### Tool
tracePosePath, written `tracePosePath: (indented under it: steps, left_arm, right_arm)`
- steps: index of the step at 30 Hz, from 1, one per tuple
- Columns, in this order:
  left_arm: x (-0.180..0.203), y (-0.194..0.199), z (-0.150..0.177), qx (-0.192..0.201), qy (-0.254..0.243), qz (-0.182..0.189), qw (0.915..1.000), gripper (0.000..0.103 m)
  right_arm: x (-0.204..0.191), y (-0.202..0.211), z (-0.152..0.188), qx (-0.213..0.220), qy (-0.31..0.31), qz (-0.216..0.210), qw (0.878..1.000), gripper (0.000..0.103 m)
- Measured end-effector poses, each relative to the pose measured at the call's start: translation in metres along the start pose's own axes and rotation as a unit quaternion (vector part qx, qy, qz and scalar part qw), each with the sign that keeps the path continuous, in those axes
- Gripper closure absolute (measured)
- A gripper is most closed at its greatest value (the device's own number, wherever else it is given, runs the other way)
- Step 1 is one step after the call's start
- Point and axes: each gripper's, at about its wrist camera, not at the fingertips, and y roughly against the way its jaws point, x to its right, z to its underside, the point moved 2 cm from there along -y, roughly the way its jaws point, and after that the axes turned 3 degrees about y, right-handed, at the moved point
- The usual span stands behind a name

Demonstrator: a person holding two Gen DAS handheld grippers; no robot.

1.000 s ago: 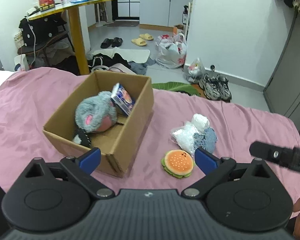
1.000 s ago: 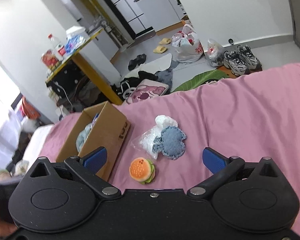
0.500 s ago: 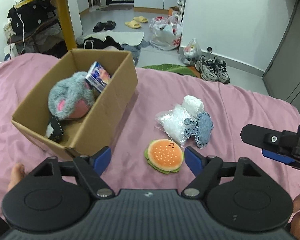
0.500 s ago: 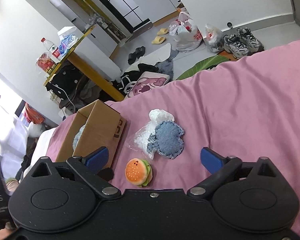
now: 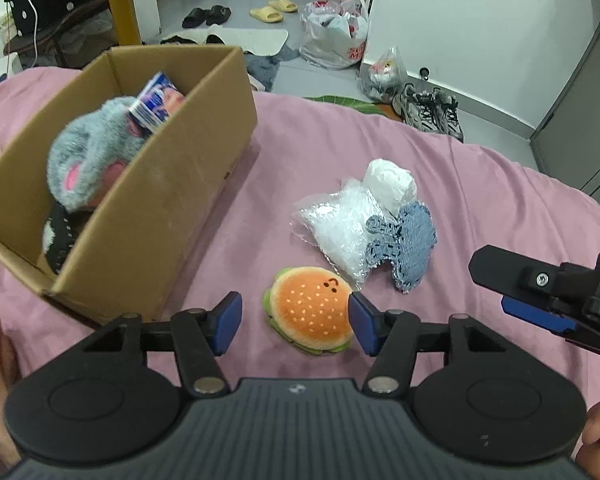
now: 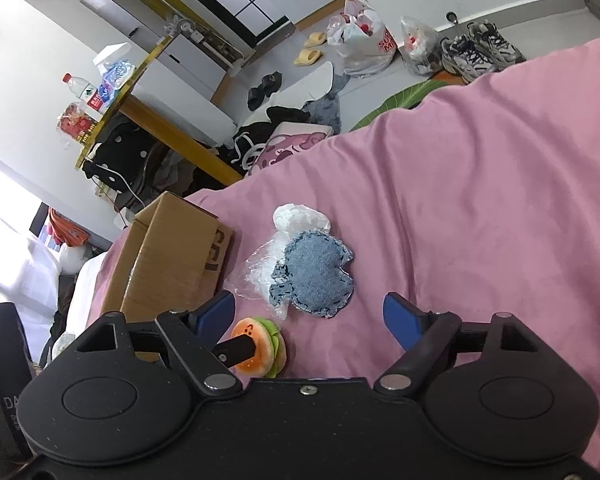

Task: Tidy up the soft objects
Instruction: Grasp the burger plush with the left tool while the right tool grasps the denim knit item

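Note:
A plush burger lies on the pink bedcover between the fingers of my open left gripper, nearer the right finger. It also shows in the right wrist view. Just beyond lie a denim pouch, a clear plastic bag and a white bundle. A cardboard box at the left holds a grey plush toy and a blue packet. My right gripper is open and empty, hovering near the denim pouch.
The pink bedcover drops off at the far edge. Beyond it the floor holds shopping bags, sneakers and slippers. A yellow-legged table with bottles stands at the left.
My left gripper has moved forward and down to the burger, which now sits between its fingers. The right gripper has come closer to the denim pouch.

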Motion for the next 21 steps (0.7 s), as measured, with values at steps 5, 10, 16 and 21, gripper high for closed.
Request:
tracePosePath:
  steps: [5,10,16,21]
  left_arm:
    - [0.001,-0.017,-0.002,-0.021,0.003,0.006,0.9998,0.046]
    - [0.001,-0.029,-0.001,-0.036,0.013,0.019,0.9991,0.057]
    - [-0.003,-0.026,-0.004,-0.032,0.017,0.023,0.9991,0.068]
    - [-0.014,-0.025,-0.007,-0.031,0.030,0.022,0.9988,0.070]
  right_arm:
    - [0.001,-0.009,-0.001,-0.009,0.005,0.001,1.000,0.022]
    - [0.000,-0.022,-0.003,-0.020,0.014,0.008,1.000,0.027]
    - [-0.004,-0.038,-0.004,-0.039,0.032,0.003,0.999,0.040]
    - [-0.012,-0.055,-0.006,-0.053,0.057,0.008,0.997,0.047]
